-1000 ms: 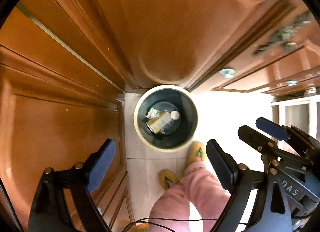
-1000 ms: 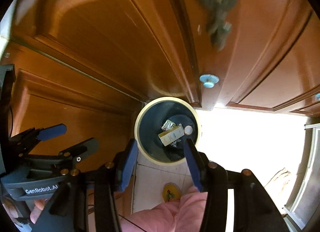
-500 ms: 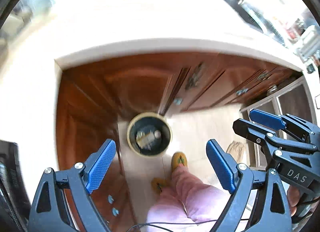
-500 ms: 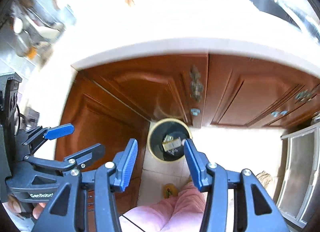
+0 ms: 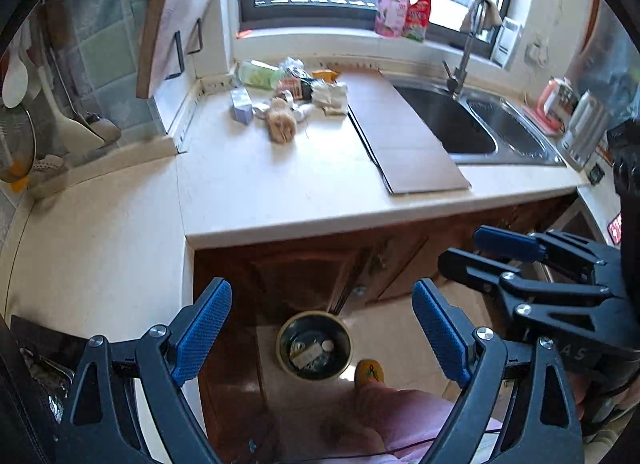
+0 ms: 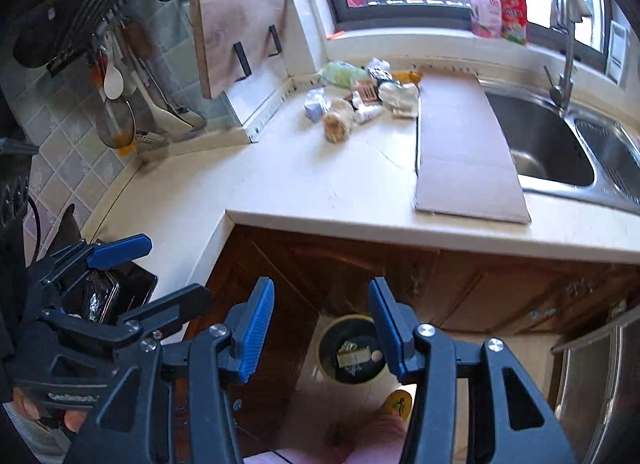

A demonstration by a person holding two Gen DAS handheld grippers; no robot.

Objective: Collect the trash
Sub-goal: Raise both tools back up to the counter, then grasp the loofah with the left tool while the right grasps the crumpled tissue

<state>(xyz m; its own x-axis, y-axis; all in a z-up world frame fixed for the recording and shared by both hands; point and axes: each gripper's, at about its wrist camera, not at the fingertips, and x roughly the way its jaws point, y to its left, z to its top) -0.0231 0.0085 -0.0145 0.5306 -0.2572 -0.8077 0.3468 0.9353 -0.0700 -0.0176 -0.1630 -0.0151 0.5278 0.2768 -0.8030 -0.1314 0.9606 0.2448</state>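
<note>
A pile of trash (image 5: 286, 97) lies at the back of the white countertop (image 5: 280, 183), near the window; it also shows in the right wrist view (image 6: 356, 99). A round bin (image 5: 314, 346) with a carton and bits inside stands on the floor below the counter, also in the right wrist view (image 6: 352, 352). My left gripper (image 5: 322, 328) is open and empty, held high above the bin. My right gripper (image 6: 322, 328) is open and empty beside it, and shows in the left wrist view (image 5: 480, 252).
A flat cardboard sheet (image 5: 404, 135) lies on the counter beside the steel sink (image 5: 472, 123). A wooden cutting board (image 6: 240, 27) leans at the back left. Utensils (image 6: 120, 75) hang on the tiled wall. Wooden cabinet doors (image 5: 320, 272) stand under the counter. Spray bottles (image 5: 404, 7) stand on the sill.
Both grippers have risen from low over the bin to above counter height. The countertop, trash pile and sink have come into view. Both stayed open and empty.
</note>
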